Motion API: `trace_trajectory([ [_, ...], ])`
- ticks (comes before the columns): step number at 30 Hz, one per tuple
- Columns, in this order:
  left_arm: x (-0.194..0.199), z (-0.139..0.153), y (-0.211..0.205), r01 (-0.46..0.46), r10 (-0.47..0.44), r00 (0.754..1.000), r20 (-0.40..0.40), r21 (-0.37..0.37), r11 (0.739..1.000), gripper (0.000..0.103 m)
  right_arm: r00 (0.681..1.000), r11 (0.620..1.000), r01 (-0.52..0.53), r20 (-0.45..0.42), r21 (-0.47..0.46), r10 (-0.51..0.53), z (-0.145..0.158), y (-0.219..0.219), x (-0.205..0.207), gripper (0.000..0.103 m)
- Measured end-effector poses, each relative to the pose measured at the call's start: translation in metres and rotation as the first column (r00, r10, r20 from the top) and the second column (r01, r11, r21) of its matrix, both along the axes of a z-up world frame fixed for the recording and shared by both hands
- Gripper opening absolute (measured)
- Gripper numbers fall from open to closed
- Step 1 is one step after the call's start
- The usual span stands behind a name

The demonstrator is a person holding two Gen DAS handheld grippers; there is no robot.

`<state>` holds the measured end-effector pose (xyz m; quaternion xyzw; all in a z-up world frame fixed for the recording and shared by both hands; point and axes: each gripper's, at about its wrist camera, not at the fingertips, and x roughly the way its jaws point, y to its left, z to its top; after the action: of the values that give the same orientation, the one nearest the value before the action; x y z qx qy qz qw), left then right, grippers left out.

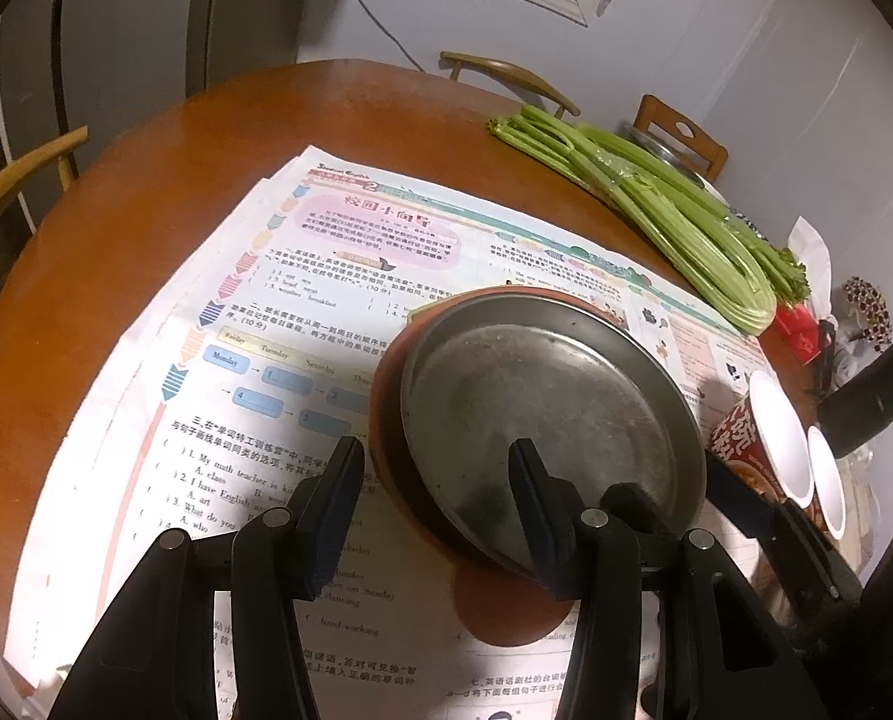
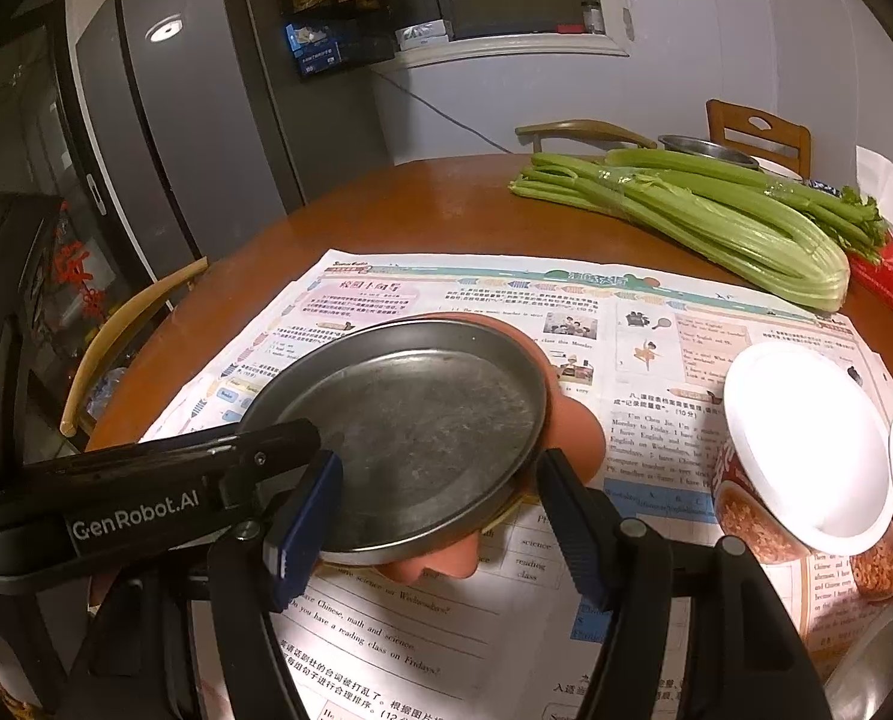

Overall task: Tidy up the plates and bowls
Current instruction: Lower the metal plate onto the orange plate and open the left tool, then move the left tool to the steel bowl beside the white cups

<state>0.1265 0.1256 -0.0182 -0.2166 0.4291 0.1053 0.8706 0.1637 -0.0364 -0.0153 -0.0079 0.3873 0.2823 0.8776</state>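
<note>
A grey metal plate (image 1: pixel 542 402) lies on an orange plastic dish (image 1: pixel 386 414) on newspaper on a round wooden table (image 1: pixel 146 192). My left gripper (image 1: pixel 437 516) is open; its right finger is over the plate's near rim and its left finger is beside the orange dish. In the right wrist view the plate (image 2: pixel 410 420) and the orange dish (image 2: pixel 572 426) sit just ahead of my right gripper (image 2: pixel 440 516), which is open, its fingers on either side of the plate's near rim. The left gripper's body (image 2: pixel 146 498) reaches in from the left.
Two paper noodle cups (image 2: pixel 800 456) with white insides lie tipped at the right. A celery bunch (image 2: pixel 716 216) lies at the far right. A metal bowl (image 2: pixel 707 150) sits behind it. Wooden chairs (image 2: pixel 128 324) stand around the table. A fridge (image 2: pixel 164 108) is at the left.
</note>
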Motion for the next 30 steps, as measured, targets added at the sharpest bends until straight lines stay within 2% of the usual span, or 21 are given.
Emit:
trace_trajectory([
  [13, -0.017, 0.015, 0.001, -0.031, 0.030, 0.999, 0.040, 0.009, 0.999, 0.052, 1.000, 0.999, 0.019, 0.023, 0.028, -0.019, 0.014, -0.015, -0.004, 0.068],
  [30, -0.053, 0.057, -0.027, -0.031, 0.024, 0.992, 0.123, 0.055, 0.998, 0.052, 0.994, 0.996, 0.035, 0.102, 0.082, -0.044, 0.056, -0.048, -0.035, 0.070],
])
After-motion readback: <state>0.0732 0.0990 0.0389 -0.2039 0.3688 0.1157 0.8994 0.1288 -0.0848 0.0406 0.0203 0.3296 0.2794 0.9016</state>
